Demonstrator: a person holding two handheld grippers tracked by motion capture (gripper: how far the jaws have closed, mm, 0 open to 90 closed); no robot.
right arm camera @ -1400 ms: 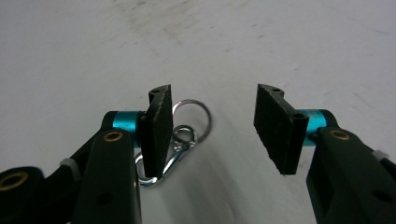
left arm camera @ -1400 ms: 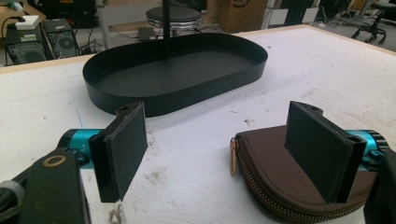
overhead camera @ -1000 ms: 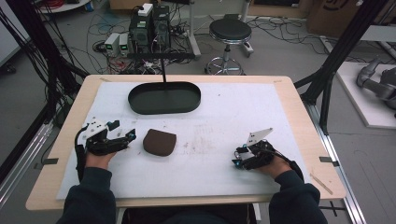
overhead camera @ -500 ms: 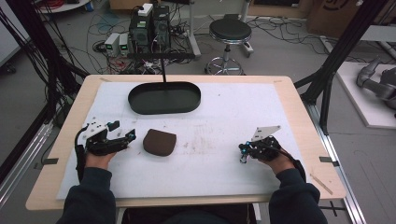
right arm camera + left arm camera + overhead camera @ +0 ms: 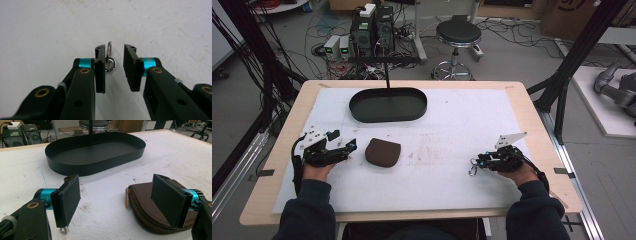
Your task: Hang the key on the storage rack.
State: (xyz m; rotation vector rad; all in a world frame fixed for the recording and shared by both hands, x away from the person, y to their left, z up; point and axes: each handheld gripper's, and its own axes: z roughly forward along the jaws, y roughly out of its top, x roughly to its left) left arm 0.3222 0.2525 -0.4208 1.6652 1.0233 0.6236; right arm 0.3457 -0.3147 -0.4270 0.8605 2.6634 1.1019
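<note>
Between the part-open jaws of the right gripper a key ring is bracketed on the table, not yet clamped; closing is judged next, left gripper wide open beside the pouch.

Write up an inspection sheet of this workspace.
Surface: white, stained foam mat on a pale wooden table.
Job's things: brown zipped leather pouch lying flat near the left hand-held gripper; small metal key rings between the jaws of the right hand-held gripper.
Clutter: black oval metal tray at the far side, nothing in it.
Grippers: left hand-held gripper open, beside the pouch; right hand-held gripper open, jaws either side of the rings.
Cables: black cable along the left wrist.
Surroundings: round black stool, computer boxes, loose floor cables.
</note>
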